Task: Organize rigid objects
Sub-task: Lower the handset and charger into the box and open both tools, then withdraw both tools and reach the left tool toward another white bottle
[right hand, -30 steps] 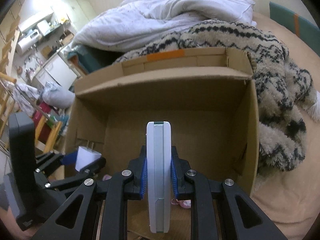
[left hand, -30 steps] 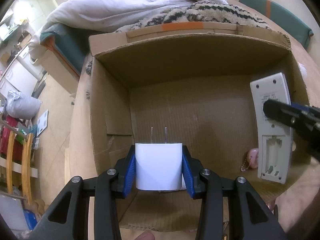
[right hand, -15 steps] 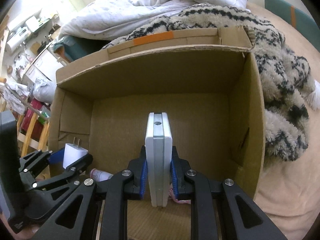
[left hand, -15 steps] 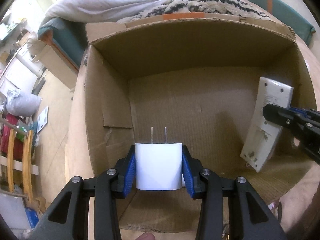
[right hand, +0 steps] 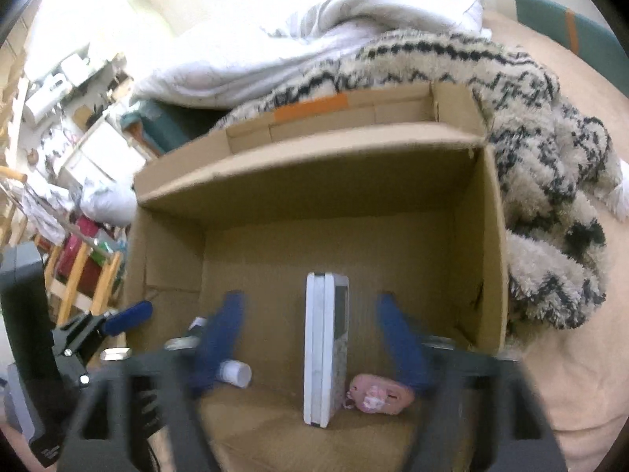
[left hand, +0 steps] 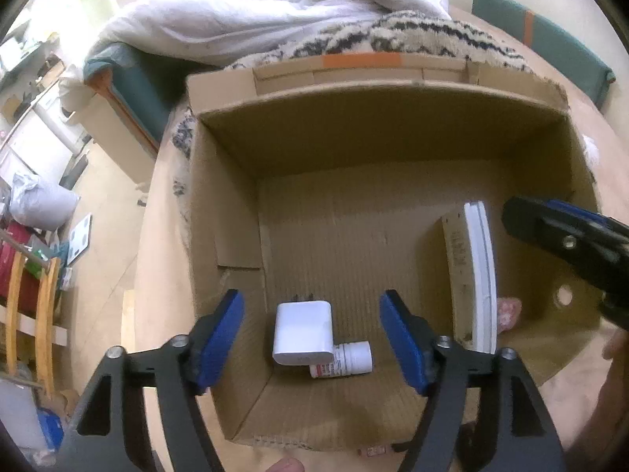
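Note:
An open cardboard box sits on a bed. My left gripper is open above the box's near left part. Below it a white plug charger lies on the box floor, resting against a small white pill bottle. My right gripper is open above the near right part. A white remote control stands on its edge on the floor between the open jaws. A pink keychain toy lies beside the remote.
A patterned fuzzy blanket and a white duvet lie behind and right of the box. Past the bed's left edge are the floor, a wooden rack and cluttered shelves. The far half of the box floor is bare.
Both grippers have opened. The charger dropped from the left jaws onto the box floor. The remote left the right jaws and now stands on its edge in the box.

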The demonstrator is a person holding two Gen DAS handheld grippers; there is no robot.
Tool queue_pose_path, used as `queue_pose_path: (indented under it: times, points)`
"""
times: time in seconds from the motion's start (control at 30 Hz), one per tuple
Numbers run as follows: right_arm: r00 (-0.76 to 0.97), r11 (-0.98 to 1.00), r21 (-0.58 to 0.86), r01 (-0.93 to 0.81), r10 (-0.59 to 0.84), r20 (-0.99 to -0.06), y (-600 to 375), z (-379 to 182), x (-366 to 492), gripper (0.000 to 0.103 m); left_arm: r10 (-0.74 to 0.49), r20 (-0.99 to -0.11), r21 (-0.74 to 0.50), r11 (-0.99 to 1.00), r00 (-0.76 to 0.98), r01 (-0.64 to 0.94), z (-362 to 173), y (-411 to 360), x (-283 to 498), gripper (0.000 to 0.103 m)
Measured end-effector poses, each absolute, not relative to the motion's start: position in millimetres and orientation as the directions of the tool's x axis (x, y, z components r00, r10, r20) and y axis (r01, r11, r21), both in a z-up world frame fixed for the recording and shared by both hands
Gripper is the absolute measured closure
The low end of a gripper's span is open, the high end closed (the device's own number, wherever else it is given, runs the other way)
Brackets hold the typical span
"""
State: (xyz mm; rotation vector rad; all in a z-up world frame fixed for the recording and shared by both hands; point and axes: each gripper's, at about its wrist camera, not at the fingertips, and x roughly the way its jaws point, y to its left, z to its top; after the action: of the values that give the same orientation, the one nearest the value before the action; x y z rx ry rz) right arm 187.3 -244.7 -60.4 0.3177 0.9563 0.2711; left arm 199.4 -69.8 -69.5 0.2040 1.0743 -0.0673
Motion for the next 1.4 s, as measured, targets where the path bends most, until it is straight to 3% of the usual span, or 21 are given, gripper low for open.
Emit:
queue_pose_path:
  times: [0.07,0.2,0.27,1.0,1.4]
  points:
    - [0.555,0.912,0.402,-0.084,0.378,-0.741,-247.1,-56.8,188.0,0.017,0.033,-0.872,0.121,0.981,0.488,0.151,-64.9,-70.2,198.4,0.019]
    - [0.570,0.906,0.419,-0.061,0.376,-0.731,-252.6,-54.3,188.1,0.006,0.018,-0.865,0.102,0.985,0.501,0.142,-57.3,-68.5,196.7,0.017]
    - [0.569,0.904,0.424,-0.052,0.376,-0.731,-254.2,-54.6,188.4,0.005,0.013,-0.863,0.096,0.986,0.506,0.140,-55.3,-68.2,195.8,0.015]
    - [0.606,0.897,0.438,-0.058,0.380,-0.699,-266.1,-25.4,155.5,0.005,-0.003,-0.851,0.036,0.997,0.525,0.065,-7.2,-34.9,172.6,0.014]
    - [0.577,0.895,0.445,-0.036,0.382,-0.722,-271.9,-24.8,115.5,0.005,0.003,-0.886,-0.003,1.000,0.464,-0.013,-18.6,-5.0,132.3,0.014]
